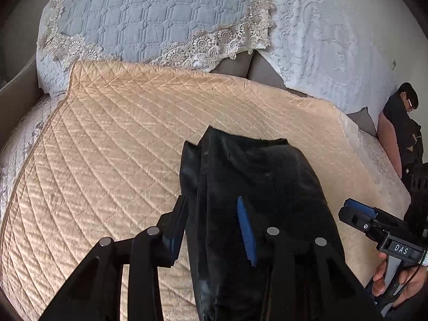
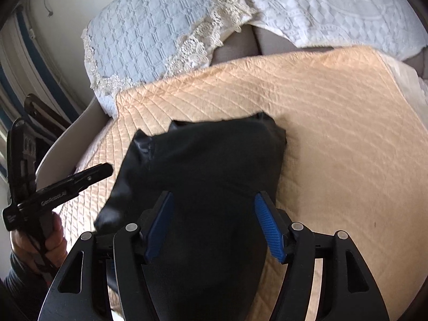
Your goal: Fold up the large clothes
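A black garment (image 1: 254, 165), folded into a long bundle, lies on a beige quilted cover (image 1: 107, 133). My left gripper (image 1: 211, 200) stands over the bundle's near end with its jaws apart. Its left blue pad (image 1: 175, 240) sits beside the cloth's edge and its right pad (image 1: 246, 230) sits above the cloth. In the right wrist view the same garment (image 2: 214, 155) lies under my right gripper (image 2: 214, 195), whose jaws are wide open with the cloth between them and neither pad pressing. The right gripper (image 1: 358, 211) is at the bundle's right side. The left gripper (image 2: 101, 171) is at its left.
A blue-grey quilted pillow with lace trim (image 1: 149, 13) and a white embossed cover (image 1: 334, 40) lie behind the beige cover (image 2: 334, 133). Another person in dark clothes (image 1: 401, 123) is at the bed's far right. A hand (image 2: 53, 240) holds the left gripper's handle.
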Demonstrator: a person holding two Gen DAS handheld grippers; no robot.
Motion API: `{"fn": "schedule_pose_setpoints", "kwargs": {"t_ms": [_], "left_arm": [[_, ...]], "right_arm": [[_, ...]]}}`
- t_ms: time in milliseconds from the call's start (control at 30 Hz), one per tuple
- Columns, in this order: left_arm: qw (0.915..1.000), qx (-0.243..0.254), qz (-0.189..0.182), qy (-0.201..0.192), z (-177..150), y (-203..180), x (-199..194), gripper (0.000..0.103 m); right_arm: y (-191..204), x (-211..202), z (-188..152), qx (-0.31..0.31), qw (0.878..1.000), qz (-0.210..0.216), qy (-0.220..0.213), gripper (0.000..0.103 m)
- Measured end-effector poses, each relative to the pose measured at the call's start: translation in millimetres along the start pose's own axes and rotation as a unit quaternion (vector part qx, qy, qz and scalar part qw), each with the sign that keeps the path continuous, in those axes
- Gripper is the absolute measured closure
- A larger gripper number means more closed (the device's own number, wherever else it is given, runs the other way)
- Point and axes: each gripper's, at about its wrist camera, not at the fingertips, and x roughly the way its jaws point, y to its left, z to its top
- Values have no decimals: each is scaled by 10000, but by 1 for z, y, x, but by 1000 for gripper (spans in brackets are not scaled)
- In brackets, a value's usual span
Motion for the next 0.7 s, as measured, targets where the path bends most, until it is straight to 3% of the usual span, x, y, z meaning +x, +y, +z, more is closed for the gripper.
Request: {"fn": "schedule_pose_setpoints", "kwargs": {"t_ms": [167,333,467,633,700], "left_arm": [[9995,121,276,54,27,3,36,63],[9981,89,327,517,14,16,74,53],[9985,101,308,450,7,18,62,51],[9987,-243,-198,397,-2,26,33,49],[9979,-329,-212,522,-12,28,38,45]], "right_arm": [[2,18,17,-29,10000,8,11,39],[-24,48,12,268,9985,-139,452,38],[-40,41,4,646,9970,86,414,35],[-63,37,-4,1060,9923,462,443,31],[-75,46,-10,1404,9856,750,575,28]]}}
